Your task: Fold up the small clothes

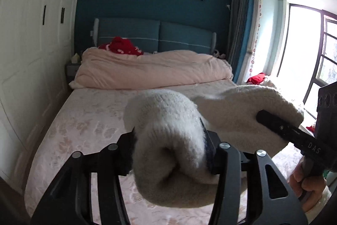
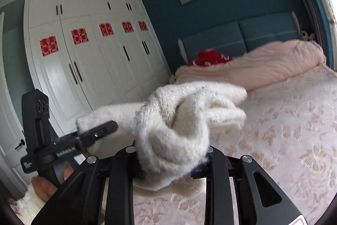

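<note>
Currently, held item: a cream knitted garment (image 1: 168, 136) is hanging bunched in the air above the bed (image 1: 88, 119), between both tools.
Left gripper (image 1: 168, 153): fingers clamping a thick roll of knit.
Right gripper (image 2: 172, 159): fingers pinching another bunched end.
Handling: it is looking soft, light, floppy, stretchy; gripping edges or corners seems wiser than gripping bulk.

Daylight from blown-out window (image 1: 303, 52), fisheye bending edges, dark vignetted corners, right view motion-blurred
</note>
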`<state>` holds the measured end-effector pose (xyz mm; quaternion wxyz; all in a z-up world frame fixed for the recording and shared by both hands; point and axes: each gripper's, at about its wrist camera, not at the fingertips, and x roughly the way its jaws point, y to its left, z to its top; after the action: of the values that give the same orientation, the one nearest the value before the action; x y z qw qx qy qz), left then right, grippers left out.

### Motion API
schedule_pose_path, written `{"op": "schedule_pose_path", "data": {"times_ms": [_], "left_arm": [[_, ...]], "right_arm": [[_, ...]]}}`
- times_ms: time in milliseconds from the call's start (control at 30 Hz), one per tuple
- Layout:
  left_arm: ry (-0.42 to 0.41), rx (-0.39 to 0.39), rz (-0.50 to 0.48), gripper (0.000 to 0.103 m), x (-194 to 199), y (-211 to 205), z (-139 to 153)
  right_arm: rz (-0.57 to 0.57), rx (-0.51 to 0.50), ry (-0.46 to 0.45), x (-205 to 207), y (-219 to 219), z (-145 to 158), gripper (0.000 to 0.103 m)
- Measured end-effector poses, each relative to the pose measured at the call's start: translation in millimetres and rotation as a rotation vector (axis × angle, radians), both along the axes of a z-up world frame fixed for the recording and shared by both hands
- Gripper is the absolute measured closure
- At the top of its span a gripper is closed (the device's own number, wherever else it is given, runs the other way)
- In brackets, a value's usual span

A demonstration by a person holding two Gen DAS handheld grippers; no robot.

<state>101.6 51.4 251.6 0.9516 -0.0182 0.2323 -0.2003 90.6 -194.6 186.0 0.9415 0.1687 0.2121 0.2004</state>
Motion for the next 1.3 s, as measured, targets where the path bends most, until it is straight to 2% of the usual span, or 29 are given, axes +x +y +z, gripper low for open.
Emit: {"op": "schedule_pose_path", "data": {"times_ms": [33, 67, 100, 167, 233, 267, 300, 400, 467, 567, 633, 667, 733, 767, 833, 867, 900, 933, 967, 1000, 1033, 1100, 1133, 1233, 1300], "left_arm": [[0.025, 0.004, 0.007, 0.046, 2.2, 6.4, -15.9], [0.080, 0.013, 0.017, 0.038, 5.5, 16.2, -49.6], [0.125, 0.019, 0.029, 0.029, 6.7, 22.5, -76.0], [0.278, 0.051, 0.049, 0.024, 9.3, 38.7, -158.7], [0.414, 0.091, 0.085, 0.026, 4.8, 52.1, -220.2], [0.482, 0.091, 0.102, 0.028, -0.4, 60.9, -247.4], [0.506, 0.062, 0.109, 0.028, -4.5, 68.0, -256.9], [0.514, -0.076, 0.129, 0.025, -4.4, 85.8, -255.2], [0.504, -0.117, 0.138, 0.020, 7.5, 84.1, -245.6], [0.471, -0.066, 0.166, 0.014, 25.8, 67.8, -238.4], [0.478, -0.014, 0.181, 0.012, 36.8, 51.4, -249.1], [0.497, -0.008, 0.181, 0.012, 40.8, 49.4, -257.1], [0.603, 0.005, 0.194, 0.012, 55.9, 48.7, -287.0], [0.635, -0.016, 0.199, 0.012, 59.5, 52.4, -295.8], [0.703, -0.164, 0.207, 0.010, 65.5, 69.2, -315.7], [0.726, -0.231, 0.205, 0.009, 69.1, 76.4, -320.8], [0.753, -0.300, 0.203, 0.009, 75.0, 84.6, -327.4], [0.767, -0.327, 0.196, 0.009, 80.1, 88.0, -331.0], [0.771, -0.337, 0.183, 0.010, 85.1, 89.5, -333.4], [0.761, -0.331, 0.163, 0.025, 90.8, 88.8, -332.6], [0.752, -0.334, 0.128, 0.038, 95.3, 86.7, -329.6], [0.711, -0.307, 0.095, 0.056, 102.0, 82.5, -311.1], [0.669, -0.291, 0.069, 0.058, 102.7, 80.2, -296.6], [0.538, -0.256, 0.016, 0.059, 96.6, 74.6, -256.7], [0.500, -0.235, -0.010, 0.055, 97.4, 71.4, -246.3]], "right_arm": [[0.012, 0.008, 0.081, 6.0, 3.3, -36.5, 0.073], [0.010, 0.014, 0.163, 8.8, 6.2, -75.0, 0.067], [0.002, 0.009, 0.243, 10.0, 8.4, -113.4, 0.065], [-0.034, -0.040, 0.444, 2.9, 11.9, -194.3, 0.064], [-0.059, -0.043, 0.524, -16.2, 7.2, -231.8, 0.067], [-0.079, -0.037, 0.521, -24.9, 2.0, -235.0, 0.066], [-0.097, -0.041, 0.508, -28.4, -2.3, -232.4, 0.066], [-0.117, -0.054, 0.477, -14.5, -9.6, -210.7, 0.062], [-0.114, -0.055, 0.473, 4.4, -11.2, -205.1, 0.040], [-0.085, -0.064, 0.541, 39.1, -0.8, -219.4, 0.034], [-0.072, -0.054, 0.608, 58.3, 2.6, -234.3, 0.034], [-0.064, -0.030, 0.645, 64.3, 4.8, -245.3, 0.034], [-0.065, 0.004, 0.691, 73.1, 15.7, -261.6, 0.033], [-0.070, 0.016, 0.699, 77.1, 17.5, -266.8, 0.026], [-0.091, 0.053, 0.701, 84.7, 17.0, -271.9, 0.019], [-0.090, 0.084, 0.708, 89.4, 15.9, -275.2, 0.018], [-0.088, 0.113, 0.709, 94.8, 15.4, -277.6, 0.020], [-0.071, 0.136, 0.709, 97.8, 16.3, -278.7, 0.031], [-0.044, 0.160, 0.715, 102.7, 18.2, -279.9, 0.054], [-0.046, 0.160, 0.710, 105.3, 20.2, -275.7, 0.057], [-0.042, 0.143, 0.683, 105.4, 22.9, -265.4, 0.066], [-0.025, 0.119, 0.586, 101.1, 31.1, -234.4, 0.072], [-0.023, 0.112, 0.528, 96.1, 32.6, -213.8, 0.076], [-0.033, 0.039, 0.403, 79.1, 35.8, -174.4, 0.078], [-0.050, -0.024, 0.399, 77.5, 35.5, -178.3, 0.076]]}}
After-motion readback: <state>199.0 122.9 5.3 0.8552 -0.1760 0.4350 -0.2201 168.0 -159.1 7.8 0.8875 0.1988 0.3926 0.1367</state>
